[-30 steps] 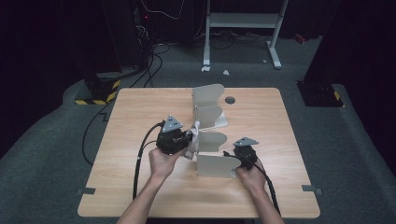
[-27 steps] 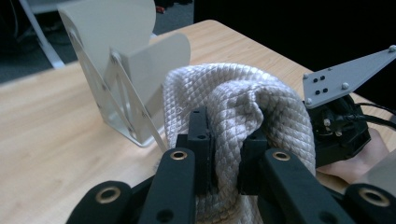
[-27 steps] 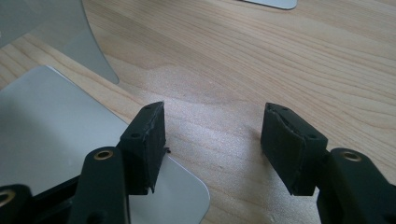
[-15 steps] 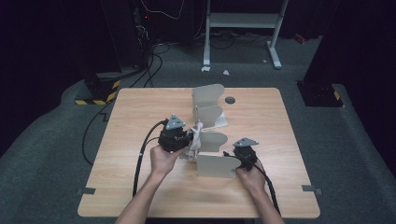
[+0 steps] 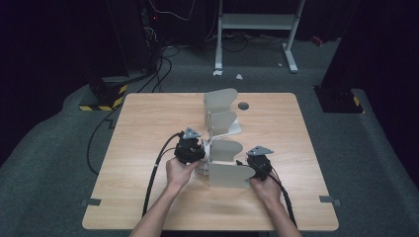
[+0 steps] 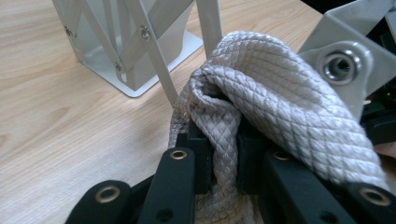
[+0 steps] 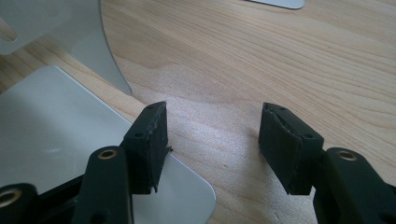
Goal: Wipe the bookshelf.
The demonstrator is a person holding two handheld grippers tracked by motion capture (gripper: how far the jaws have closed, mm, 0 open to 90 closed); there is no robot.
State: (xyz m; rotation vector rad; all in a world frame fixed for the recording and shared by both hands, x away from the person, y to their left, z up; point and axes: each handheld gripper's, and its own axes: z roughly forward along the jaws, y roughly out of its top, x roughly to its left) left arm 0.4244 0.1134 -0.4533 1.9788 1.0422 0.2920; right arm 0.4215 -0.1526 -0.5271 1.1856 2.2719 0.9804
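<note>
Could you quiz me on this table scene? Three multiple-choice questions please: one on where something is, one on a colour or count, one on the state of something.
1. Where does the white metal rack stand?
A. near the middle of the wooden table
B. on the floor beside it
C. at the table's far left corner

2. What colour is the quilted cloth?
A. red
B. pale grey
C. dark blue

3. How do the jaws of the right gripper stand?
A. clamped on the cloth
C. clamped on a cable
B. apart, with bare wood between them

Answers:
1 A: the high view shows the rack upright mid-table, between the two hands.
2 B: the left gripper view shows pale grey cloth pinched in the left gripper.
3 B: the right gripper view shows a wide gap between the jaws and nothing in it.
</note>
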